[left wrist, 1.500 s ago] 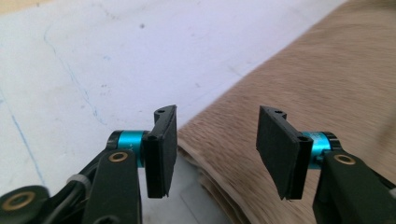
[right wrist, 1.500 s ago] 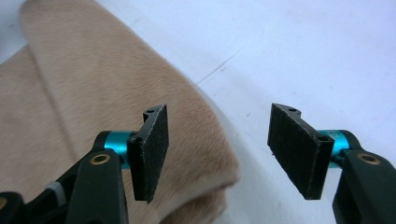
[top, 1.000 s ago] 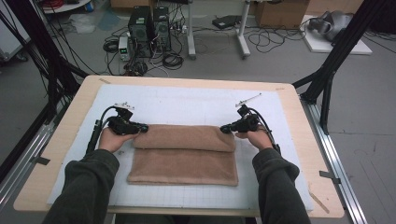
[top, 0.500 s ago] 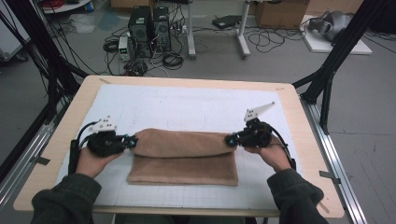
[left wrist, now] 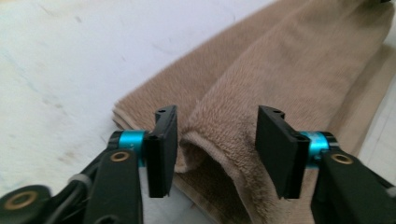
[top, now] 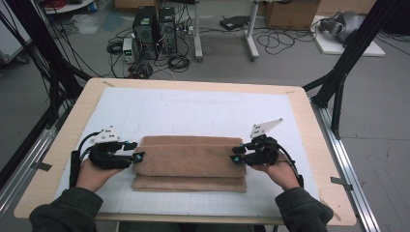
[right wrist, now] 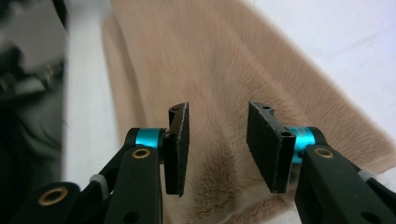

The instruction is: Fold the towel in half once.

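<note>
A: Towel (top: 189, 162)?
B: Tan, folded in layers, on the white mat (top: 203, 113), near the table's front edge, lengthwise along it.
A: Left gripper (top: 137, 155)?
B: At the towel's left end, jaws just opened, released; the top fold sits between the 2 pads, unpinched.
A: Right gripper (top: 234, 153)?
B: At the right end, jaws just opened too, released over the nap.

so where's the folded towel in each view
High view: the brown towel lies lower centre on the white mat, between both grippers.
Left gripper view: it runs from top right down between the open jaws.
Right gripper view: it covers the centre, past the open jaws.
Shared landmark: the white mat beneath it.
</note>
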### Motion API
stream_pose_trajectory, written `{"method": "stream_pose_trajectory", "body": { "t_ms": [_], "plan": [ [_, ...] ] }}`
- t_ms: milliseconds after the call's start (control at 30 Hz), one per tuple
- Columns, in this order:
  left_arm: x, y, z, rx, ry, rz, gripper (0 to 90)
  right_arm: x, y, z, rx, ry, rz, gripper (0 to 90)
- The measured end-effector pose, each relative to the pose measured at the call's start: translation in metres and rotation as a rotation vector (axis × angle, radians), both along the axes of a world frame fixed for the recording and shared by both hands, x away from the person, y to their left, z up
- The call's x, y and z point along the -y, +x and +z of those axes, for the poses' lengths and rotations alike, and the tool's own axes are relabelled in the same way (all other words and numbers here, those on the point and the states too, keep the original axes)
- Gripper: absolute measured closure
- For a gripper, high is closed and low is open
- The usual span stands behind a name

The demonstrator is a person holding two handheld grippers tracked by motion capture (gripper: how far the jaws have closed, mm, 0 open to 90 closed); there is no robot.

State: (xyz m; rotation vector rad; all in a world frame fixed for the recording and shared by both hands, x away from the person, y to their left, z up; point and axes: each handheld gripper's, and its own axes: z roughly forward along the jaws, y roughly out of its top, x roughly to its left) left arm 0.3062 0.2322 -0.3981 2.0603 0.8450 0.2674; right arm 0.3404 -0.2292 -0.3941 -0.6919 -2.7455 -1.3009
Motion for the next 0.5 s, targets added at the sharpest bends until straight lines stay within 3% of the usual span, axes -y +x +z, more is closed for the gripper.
{"method": "stream_pose_trajectory", "body": {
  "t_ms": [67, 167, 233, 400, 500],
  "plan": [
    [0.006, 0.001, -0.010, -0.026, 0.040, -0.022, 62.0, -0.006, 0.001, -0.012, -0.006, -0.049, 0.005, 60.8],
    [0.009, -0.001, -0.025, -0.064, 0.073, -0.049, 77.8, -0.012, -0.002, -0.027, -0.015, -0.095, 0.038, 80.8],
    [0.010, -0.005, -0.024, -0.045, 0.087, -0.055, 80.3, -0.013, -0.005, -0.033, -0.028, -0.090, 0.064, 88.4],
    [-0.001, -0.022, -0.008, -0.015, 0.036, -0.067, 75.9, -0.007, -0.016, -0.019, -0.019, -0.033, 0.091, 89.0],
    [-0.009, -0.033, 0.001, 0.009, 0.014, -0.055, 60.2, -0.003, -0.028, -0.008, -0.008, 0.011, 0.125, 88.8]
  ]
}}
